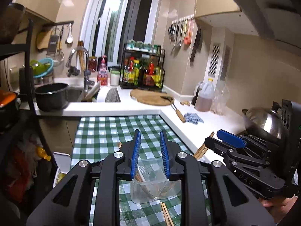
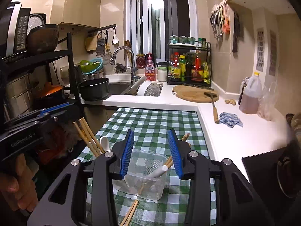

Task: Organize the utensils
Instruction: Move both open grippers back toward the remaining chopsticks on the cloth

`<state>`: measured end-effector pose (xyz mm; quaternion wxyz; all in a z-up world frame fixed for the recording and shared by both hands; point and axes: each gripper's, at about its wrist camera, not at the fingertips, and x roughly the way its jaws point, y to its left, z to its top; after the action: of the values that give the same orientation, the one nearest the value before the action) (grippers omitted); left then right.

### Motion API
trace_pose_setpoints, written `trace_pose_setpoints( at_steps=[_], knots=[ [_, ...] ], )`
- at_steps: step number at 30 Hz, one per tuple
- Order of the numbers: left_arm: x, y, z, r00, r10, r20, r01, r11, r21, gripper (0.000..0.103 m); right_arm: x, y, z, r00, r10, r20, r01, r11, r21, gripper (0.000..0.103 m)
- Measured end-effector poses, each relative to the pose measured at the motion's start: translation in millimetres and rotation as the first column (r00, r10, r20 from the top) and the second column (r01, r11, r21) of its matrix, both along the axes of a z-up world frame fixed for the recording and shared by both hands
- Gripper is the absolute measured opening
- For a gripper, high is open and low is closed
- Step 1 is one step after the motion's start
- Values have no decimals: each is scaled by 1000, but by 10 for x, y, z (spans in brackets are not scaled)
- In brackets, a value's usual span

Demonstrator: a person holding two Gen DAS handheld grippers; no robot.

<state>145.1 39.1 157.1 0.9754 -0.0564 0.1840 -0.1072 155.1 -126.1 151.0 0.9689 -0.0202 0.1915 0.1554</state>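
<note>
1. Green-and-white checked tablecloth (image 2: 156,120) spread over a low table, butted against the white countertop (image 2: 235,131) at its far and right edges.
2. Clear plastic container (image 2: 148,180) standing upright on the tablecloth, near its front edge; landmark for everything below.
3. Left gripper (image 1: 150,154) poised just above the container, blue pads a little apart, nothing pressed between them.
4. Right gripper (image 2: 151,152) likewise above the container, jaws parted wider, pads gripping nothing.
5. Inside the container: wooden chopsticks (image 2: 167,163) and a white spoon (image 2: 157,172), leaning against its right wall.
6. In front of the container, flat on the cloth: a loose pair of chopsticks (image 2: 129,213).
7. Left of the container in the right wrist view: more chopsticks (image 2: 88,133) and a second white spoon (image 2: 105,142), standing up beside the left gripper; what supports them cannot be told.
</note>
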Motion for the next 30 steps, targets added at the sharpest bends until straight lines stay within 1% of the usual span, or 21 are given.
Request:
trace_pose_setpoints(
  at_steps=[4, 7, 9, 11, 15, 19, 23, 26, 30],
  knots=[
    [-267, 10, 49, 999, 16, 30, -16, 1000, 0, 22, -273, -26, 141, 999, -23, 44, 23, 1000, -15, 39],
    [-480, 18, 38, 999, 35, 41, -35, 999, 6, 22, -521, -60, 190, 997, -26, 71, 27, 1000, -13, 39],
    [-669, 31, -39, 998, 44, 34, -45, 999, 5, 22, -771, -87, 188, 995, -27, 96, 28, 1000, -9, 39],
    [-831, 30, -159, 999, 47, 11, -47, 999, 5, 22, -968, -117, 138, 995, -27, 98, 26, 1000, 4, 39],
    [-1105, 40, -419, 998, 53, -40, -52, 998, 22, 22, -1341, -132, -116, 997, -31, 68, 29, 999, 28, 39],
    [-1354, 55, -724, 993, 62, -104, -58, 998, 40, 22, -1578, -117, -455, 999, -39, 2, 39, 998, 51, 39],
    [-1552, 72, -989, 985, 61, -161, -54, 997, 47, 22, -1719, -108, -798, 997, -39, -71, 44, 997, 67, 39],
    [-1647, 70, -1146, 981, 70, -182, -59, 996, 65, 22, -1794, -110, -1024, 992, -43, -118, 50, 997, 57, 39],
    [-1694, 59, -1302, 976, 79, -203, -68, 996, 65, 22, -1855, -131, -1249, 986, -52, -159, 60, 997, 47, 39]
  ],
)
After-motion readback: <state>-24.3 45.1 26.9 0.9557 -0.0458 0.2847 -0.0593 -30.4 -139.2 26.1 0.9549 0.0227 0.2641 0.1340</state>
